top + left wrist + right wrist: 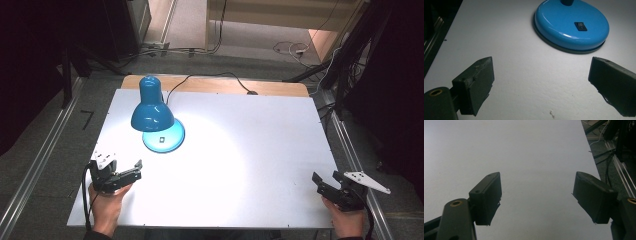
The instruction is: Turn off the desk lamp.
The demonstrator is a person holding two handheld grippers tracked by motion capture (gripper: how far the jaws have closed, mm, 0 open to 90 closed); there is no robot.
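Left claw (129, 171) wide open, empty, lit blue lamp (152, 114) just ahead with switch (580, 26) facing it; right claw (327, 182) open, idle, far off; careless approach may shove the base.

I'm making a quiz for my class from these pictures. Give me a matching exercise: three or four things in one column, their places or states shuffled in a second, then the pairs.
Things:
1. lamp
2. switch
3. left gripper
4. right gripper

Places or states:
A. open, near the table's right front corner
B. lit, shade pointing down
C. on the blue base
D. open, just in front of the lamp

Pairs: 1-B, 2-C, 3-D, 4-A
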